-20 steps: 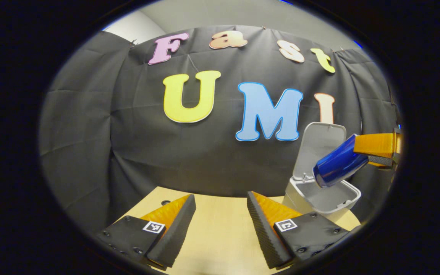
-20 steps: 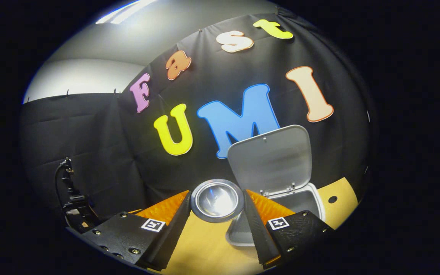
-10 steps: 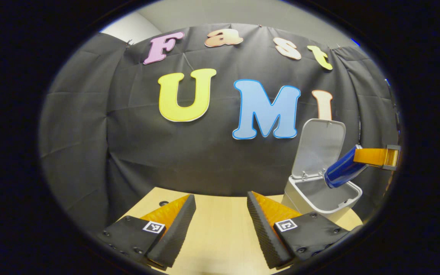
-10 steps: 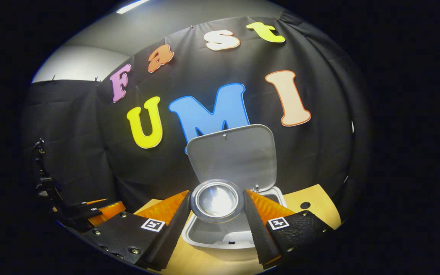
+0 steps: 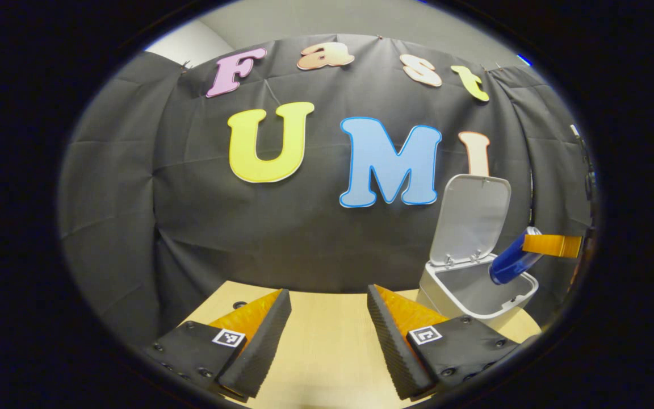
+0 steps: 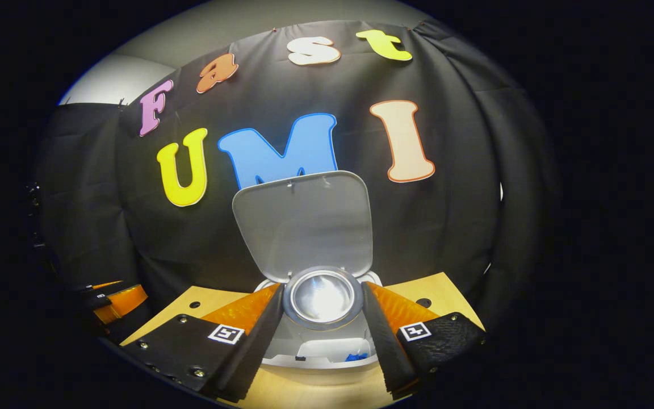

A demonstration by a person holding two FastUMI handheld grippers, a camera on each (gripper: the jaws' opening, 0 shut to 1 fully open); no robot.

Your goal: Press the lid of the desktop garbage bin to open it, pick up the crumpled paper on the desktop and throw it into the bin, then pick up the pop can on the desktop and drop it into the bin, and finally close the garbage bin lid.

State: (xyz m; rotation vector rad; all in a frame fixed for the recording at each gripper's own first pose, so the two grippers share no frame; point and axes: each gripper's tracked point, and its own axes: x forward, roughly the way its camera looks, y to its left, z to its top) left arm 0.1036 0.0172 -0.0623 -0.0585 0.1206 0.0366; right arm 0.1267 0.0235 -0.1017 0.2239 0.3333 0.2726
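Right gripper [image 6: 322,318] has its fingers clamped on the blue pop can [image 5: 511,262], tilted over the open garbage bin [image 5: 477,292], lid [image 5: 470,218] up. Left gripper [image 5: 328,329] sits spread wide, holding nothing, over the desktop [image 5: 327,341].

I can read no text anywhere; only small square coded markers [image 5: 229,337] sit on the tongs, bearing no legible words.

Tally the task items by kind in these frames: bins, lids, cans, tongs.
Bins: 1, the garbage bin, open.
Lids: 1, the lid, raised.
Cans: 1, the pop can, held tilted over the bin opening by the right tongs.
Tongs: 2, the right ones, and the left tongs, open and holding nothing.
Total: 5.
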